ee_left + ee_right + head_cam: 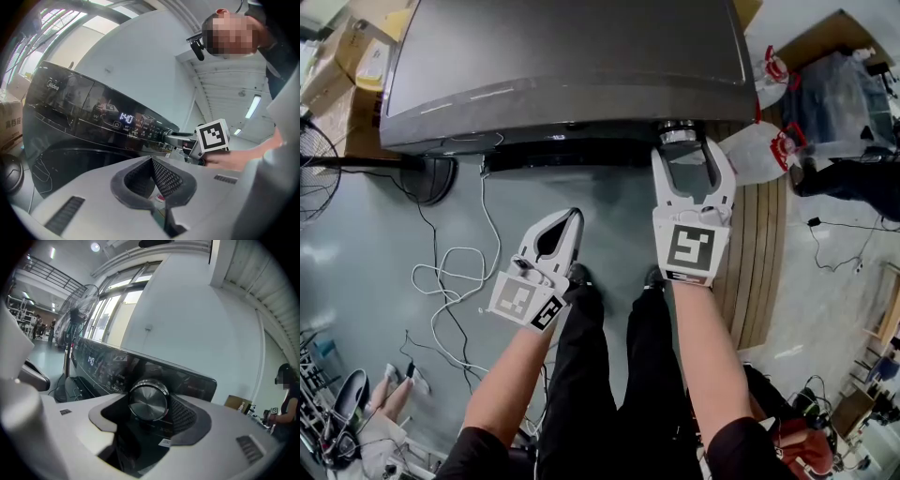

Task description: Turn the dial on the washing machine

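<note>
The dark grey washing machine (572, 66) fills the top of the head view, and its lit display (125, 117) reads 1:40. The round metal dial (678, 133) (148, 401) sticks out of the front panel at the right. My right gripper (684, 152) (149, 412) is open with a jaw on each side of the dial. Its right pad lies close against the dial and there is a gap on the left. My left gripper (572, 220) (152, 171) hangs lower and to the left, away from the panel, shut on nothing.
A standing fan (323, 178) and cardboard boxes (347, 56) are at the left. Loose white and black cables (450, 281) lie on the floor below the machine. Wooden slats (764, 253) and tied plastic bags (769, 150) sit to the right.
</note>
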A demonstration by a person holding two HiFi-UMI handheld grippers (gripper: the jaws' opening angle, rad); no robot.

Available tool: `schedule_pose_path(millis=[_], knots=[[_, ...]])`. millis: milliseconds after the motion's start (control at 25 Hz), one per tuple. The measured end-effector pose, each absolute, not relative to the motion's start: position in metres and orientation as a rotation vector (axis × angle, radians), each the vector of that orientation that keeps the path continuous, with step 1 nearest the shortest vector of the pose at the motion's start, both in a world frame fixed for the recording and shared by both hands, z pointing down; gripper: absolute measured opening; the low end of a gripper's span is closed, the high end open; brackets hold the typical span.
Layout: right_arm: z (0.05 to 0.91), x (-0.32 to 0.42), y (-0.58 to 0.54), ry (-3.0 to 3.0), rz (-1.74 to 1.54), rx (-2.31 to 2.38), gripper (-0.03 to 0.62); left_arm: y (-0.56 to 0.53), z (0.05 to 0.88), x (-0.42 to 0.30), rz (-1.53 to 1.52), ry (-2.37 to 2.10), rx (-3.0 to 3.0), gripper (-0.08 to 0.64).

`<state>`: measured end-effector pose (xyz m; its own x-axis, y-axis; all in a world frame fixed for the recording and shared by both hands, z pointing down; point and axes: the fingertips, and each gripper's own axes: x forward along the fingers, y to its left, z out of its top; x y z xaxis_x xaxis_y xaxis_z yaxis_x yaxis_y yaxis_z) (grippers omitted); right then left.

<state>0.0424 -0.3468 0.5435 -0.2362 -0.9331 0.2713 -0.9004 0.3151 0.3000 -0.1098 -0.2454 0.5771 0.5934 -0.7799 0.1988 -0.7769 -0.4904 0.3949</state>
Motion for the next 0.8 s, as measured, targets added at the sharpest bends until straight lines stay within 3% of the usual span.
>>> schedule_pose_path(millis=[800], knots=[[0.5487, 0.0389, -0.3441, -2.024, -0.26, 1.568, 0.288, -0.2506, 0.5817, -0.1189, -0.003, -1.201, 2.404, 0.015]])
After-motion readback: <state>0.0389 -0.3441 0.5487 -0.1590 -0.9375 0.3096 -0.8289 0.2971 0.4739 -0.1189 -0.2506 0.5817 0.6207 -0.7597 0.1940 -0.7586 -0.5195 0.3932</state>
